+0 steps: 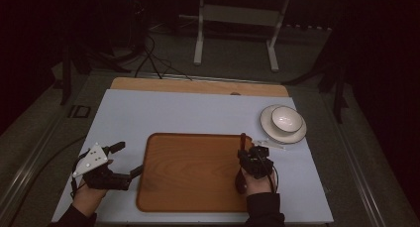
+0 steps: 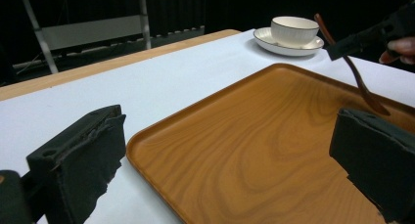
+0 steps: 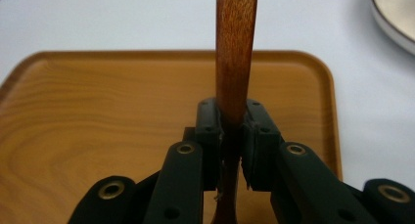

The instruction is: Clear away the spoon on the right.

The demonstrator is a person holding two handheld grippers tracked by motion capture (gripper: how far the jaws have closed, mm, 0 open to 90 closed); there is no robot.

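Pinching a dark wooden spoon [image 3: 236,53] between its two black jaws, the right gripper [image 1: 250,155] is closed tightly on the handle, and the wood passes straight up between the pads in the right gripper view. In the left gripper view the spoon hangs tilted, with its bowl end just above or touching the right part of the wooden tray [image 2: 254,150]; I cannot tell which. The right hand [image 1: 257,183] holds this gripper over the right edge of the tray. The left gripper [image 1: 124,160] has its jaws wide apart and holds nothing; one jaw tip is near the left edge of the tray, the other is over the white tabletop [image 1: 163,113]. The left hand [image 1: 88,197] comes in at the bottom left corner. The tray lies in the middle of the table, nearer to the person. Behind its right corner a white bowl [image 1: 287,119] stands on a white plate [image 1: 270,130].
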